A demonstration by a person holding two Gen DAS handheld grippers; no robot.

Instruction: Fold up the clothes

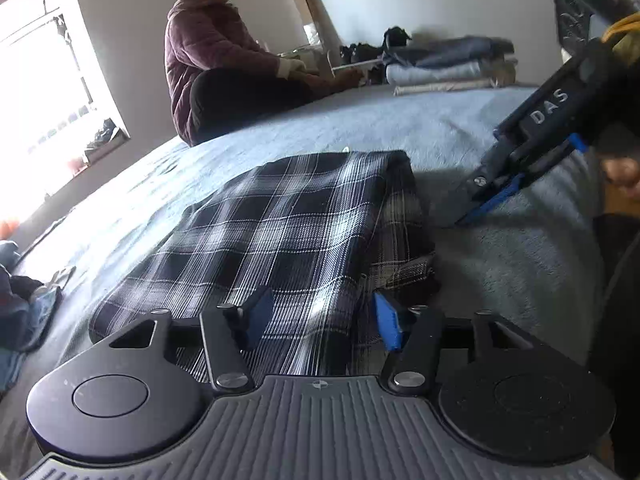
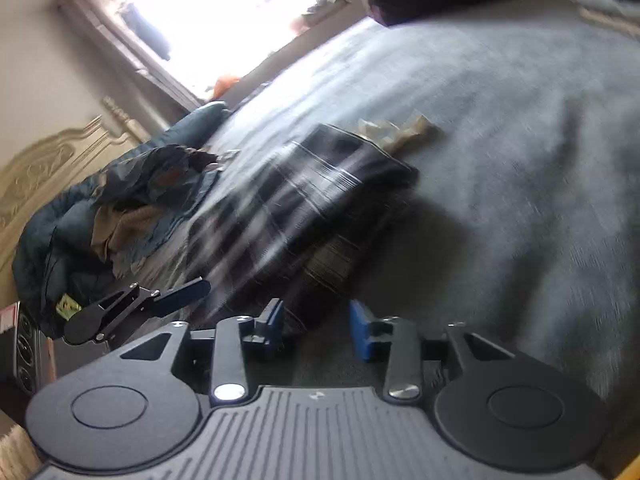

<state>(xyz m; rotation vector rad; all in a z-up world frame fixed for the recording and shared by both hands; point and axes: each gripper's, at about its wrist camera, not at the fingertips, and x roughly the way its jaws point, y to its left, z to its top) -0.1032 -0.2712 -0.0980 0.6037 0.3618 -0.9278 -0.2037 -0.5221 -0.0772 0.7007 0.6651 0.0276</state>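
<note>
Folded plaid shirt (image 1: 280, 240), dark with white checks, lying flat on the grey-blue bed cover (image 1: 400, 120), near the middle of the bed. Left gripper (image 1: 324, 320) low over the near edge of the shirt, blue-padded fingers (image 1: 386, 326) parted to a middling gap, plaid cloth showing between and beneath them, no pad seen pressing on it. Right gripper (image 1: 476, 208) slanting down from the right side of the left wrist view, tip close to the bed cover just beside the shirt's right edge; fingers in its own view (image 2: 362, 334) apart at a moderate gap, nothing clamped between them. Right wrist view blurred. Heap of unfolded clothes (image 2: 120, 216) beyond the shirt by the carved headboard (image 2: 44, 172). Stack of folded clothes (image 1: 444, 64) at the far end of the bed. Seated person (image 1: 212, 68) in a purple jacket on the far edge. Bright window (image 1: 44, 92) at left.
</note>
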